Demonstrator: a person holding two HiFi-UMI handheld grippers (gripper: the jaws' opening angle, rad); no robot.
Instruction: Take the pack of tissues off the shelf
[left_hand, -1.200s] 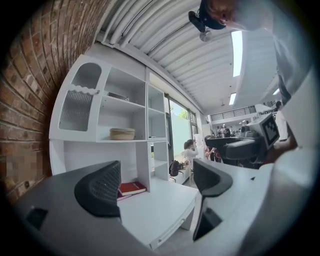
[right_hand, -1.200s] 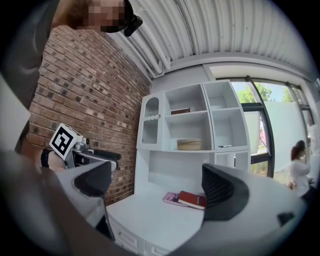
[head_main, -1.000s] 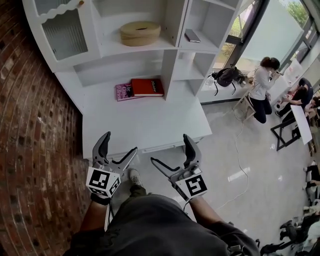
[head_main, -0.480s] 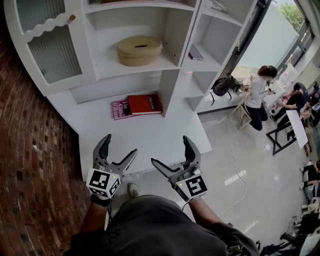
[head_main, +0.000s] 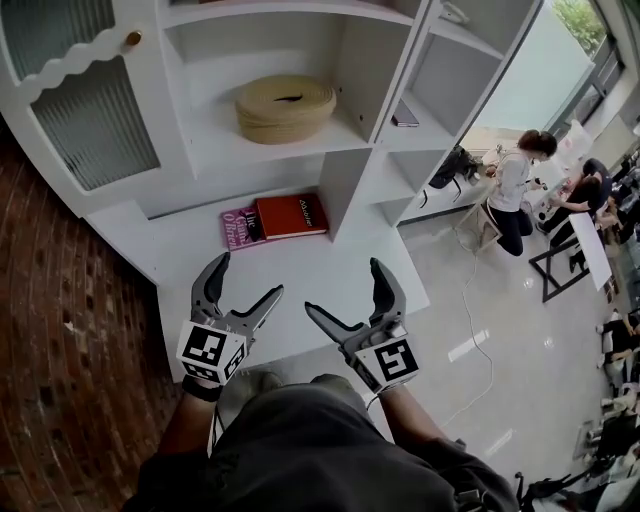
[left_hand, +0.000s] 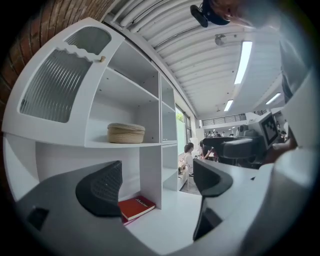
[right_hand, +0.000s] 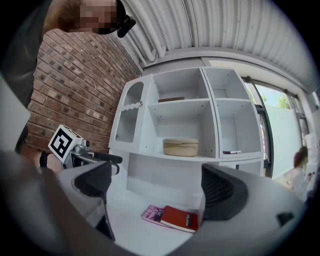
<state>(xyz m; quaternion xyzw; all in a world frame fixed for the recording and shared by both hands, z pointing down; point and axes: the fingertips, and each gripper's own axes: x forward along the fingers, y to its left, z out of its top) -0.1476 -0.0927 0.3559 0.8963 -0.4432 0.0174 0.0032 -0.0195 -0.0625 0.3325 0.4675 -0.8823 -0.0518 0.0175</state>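
Observation:
A white shelf unit (head_main: 330, 140) stands in front of me. On its right middle shelf lies a small flat dark pack (head_main: 405, 119), also small in the right gripper view (right_hand: 232, 152); I cannot tell whether it is the tissues. A round tan woven holder with a slot in its top (head_main: 286, 105) sits on the wider shelf to the left. My left gripper (head_main: 248, 280) and right gripper (head_main: 345, 288) hover side by side over the unit's counter, both open and empty, well below the shelves. Each gripper view shows jaws wide apart, left gripper (left_hand: 155, 182) and right gripper (right_hand: 157, 187).
A red book (head_main: 290, 215) lies on a pink one (head_main: 235, 228) at the back of the counter. A ribbed-glass cabinet door (head_main: 95, 120) is upper left, a brick wall (head_main: 60, 330) on the left. People sit at tables (head_main: 515, 190) far right, beside a black backpack (head_main: 452, 165).
The shelf unit has come closer and lower in the head view. Both grippers have risen slightly over the counter and stay open.

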